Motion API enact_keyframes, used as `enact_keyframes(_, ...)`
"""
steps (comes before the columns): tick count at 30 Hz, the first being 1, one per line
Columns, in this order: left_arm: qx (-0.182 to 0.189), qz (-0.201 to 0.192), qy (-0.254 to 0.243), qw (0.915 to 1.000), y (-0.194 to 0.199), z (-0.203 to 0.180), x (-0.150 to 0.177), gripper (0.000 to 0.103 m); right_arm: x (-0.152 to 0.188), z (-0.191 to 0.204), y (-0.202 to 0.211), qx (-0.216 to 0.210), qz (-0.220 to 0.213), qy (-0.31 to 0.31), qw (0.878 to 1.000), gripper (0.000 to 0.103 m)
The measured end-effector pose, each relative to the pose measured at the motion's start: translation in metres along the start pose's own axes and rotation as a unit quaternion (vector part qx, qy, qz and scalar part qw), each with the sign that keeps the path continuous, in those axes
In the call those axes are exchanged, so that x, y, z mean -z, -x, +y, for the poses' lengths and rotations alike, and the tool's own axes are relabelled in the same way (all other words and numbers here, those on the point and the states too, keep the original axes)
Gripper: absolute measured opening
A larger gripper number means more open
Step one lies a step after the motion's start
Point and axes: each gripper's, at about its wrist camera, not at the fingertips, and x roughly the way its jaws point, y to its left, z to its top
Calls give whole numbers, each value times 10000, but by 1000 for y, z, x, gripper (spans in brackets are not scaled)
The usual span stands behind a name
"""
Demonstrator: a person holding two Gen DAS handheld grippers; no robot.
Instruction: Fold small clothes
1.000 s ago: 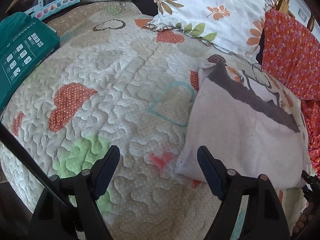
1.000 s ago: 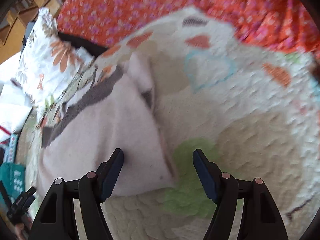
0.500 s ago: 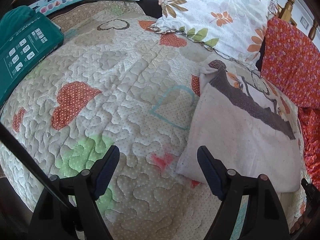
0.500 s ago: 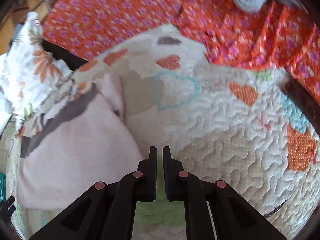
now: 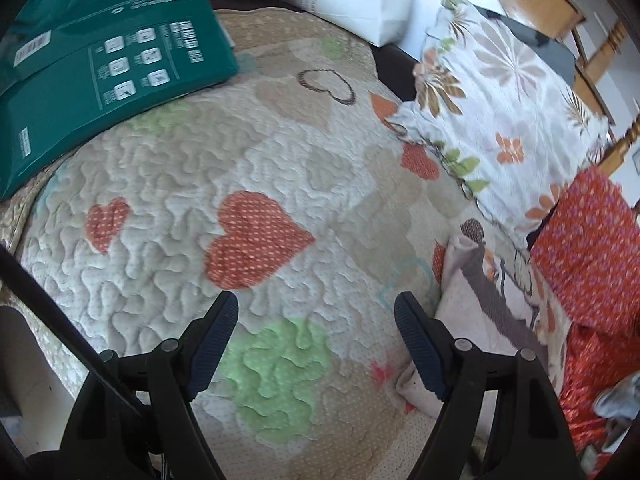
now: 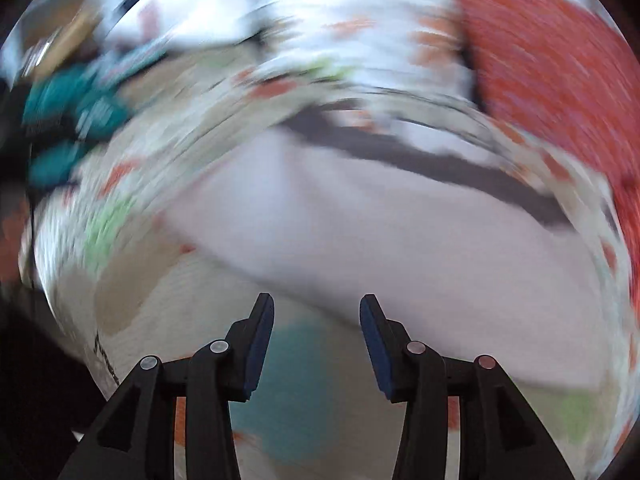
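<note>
Folded pale garment [image 6: 360, 232] lies just ahead of the empty, spread right hand-held gripper [image 6: 317, 312]; the spread, empty left hand-held gripper [image 5: 316, 312] sits farther off.

- Bed under a heart-patterned quilt [image 5: 280, 184].
- Floral pillow [image 5: 500, 120] beside an orange floral cushion [image 5: 588, 248].
- Wooden chair [image 5: 576, 28] behind, against a white wall.

Motion blur smears the whole right wrist view, leaving the garment [image 6: 360, 232] a pale shape with a dark band, while the left wrist view hides part of it behind a finger [image 5: 420, 344] and red fabric [image 5: 588, 248].
</note>
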Motion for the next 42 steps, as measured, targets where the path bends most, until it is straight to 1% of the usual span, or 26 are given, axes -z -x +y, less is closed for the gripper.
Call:
enact_keyframes(2,46,-14,107,9999,4,7,-4,80,-7,42,-19,151,54,688,9975,49)
enact_keyframes(4,96,-44,169,9998,8,12,-7,80,-14,73,-38,587,6,1239,9906,49)
enact_keyframes(6,140,-51,217,9997,10,16,-8,80,-23,99,-56,1059,-104,1677,9801,49)
enact_keyframes(10,195,-20,267,9995,10,17,-8,80,-43,125,-87,1589,-105,1988,9670,46)
enact_keyframes(11,200,-10,251,9995,9,16,-8,80,-48,129,-93,1706,-130,2020,9643,36)
enact_keyframes(12,204,-7,219,9996,9,14,-7,80,-52,130,-100,1694,-70,2003,9649,22)
enact_keyframes(15,213,-21,86,9997,8,8,-6,80,-62,135,-107,1522,50,1761,9725,12)
enact_keyframes(17,202,-13,19,9998,7,4,-5,80,-74,118,-98,1138,93,1195,9862,10)
enact_keyframes(19,189,10,-29,9998,5,0,-2,80,-85,89,-80,834,-33,498,9953,9)
enact_keyframes(21,171,51,-85,9998,3,-5,1,80,-95,46,-55,602,-249,-273,9975,9)
enact_keyframes(22,162,70,-121,9998,2,-8,3,80,-98,20,-40,546,-386,-648,9957,9)
enact_keyframes(24,155,111,-210,9996,-1,-14,7,80,-96,-26,-15,486,-583,-1266,9890,9)
enact_keyframes(25,158,135,-267,9994,-2,-17,10,80,-88,-63,3,467,-706,-1717,9815,9)
enact_keyframes(26,160,157,-330,9992,-3,-21,13,80,-80,-87,15,507,-788,-1999,9753,9)
enact_keyframes(27,158,178,-408,9989,-4,-26,15,80,-64,-120,31,616,-885,-2373,9654,9)
enact_keyframes(29,142,215,-534,9982,-5,-34,21,80,-33,-165,52,833,-956,-2884,9491,9)
enact_keyframes(30,146,242,-587,9979,-5,-37,23,80,-16,-184,59,941,-952,-3104,9411,9)
enact_keyframes(31,164,296,-663,9972,-7,-43,27,80,9,-207,64,1107,-870,-3373,9308,9)
enact_keyframes(33,194,386,-782,9960,-9,-53,32,80,47,-232,63,1379,-570,-3686,9175,8)
enact_keyframes(34,206,441,-880,9949,-11,-60,36,80,61,-239,60,1425,-447,-3785,9135,9)
enact_keyframes(35,201,469,-950,9942,-11,-65,39,80,80,-247,53,1391,-273,-3955,9074,9)
enact_keyframes(37,204,535,-1116,9921,-15,-77,47,80,104,-255,40,1110,-90,-4217,8999,9)
enact_keyframes(38,223,568,-1181,9911,-17,-83,52,80,113,-256,36,1026,-24,-4303,8968,9)
enact_keyframes(39,268,629,-1286,9893,-20,-91,59,80,115,-254,36,1016,1,-4287,8977,9)
enact_keyframes(40,318,687,-1379,9876,-21,-97,65,80,116,-251,41,1132,19,-4202,9003,9)
enact_keyframes(42,475,860,-1659,9812,-27,-113,78,80,114,-249,56,1327,-14,-4193,8981,14)
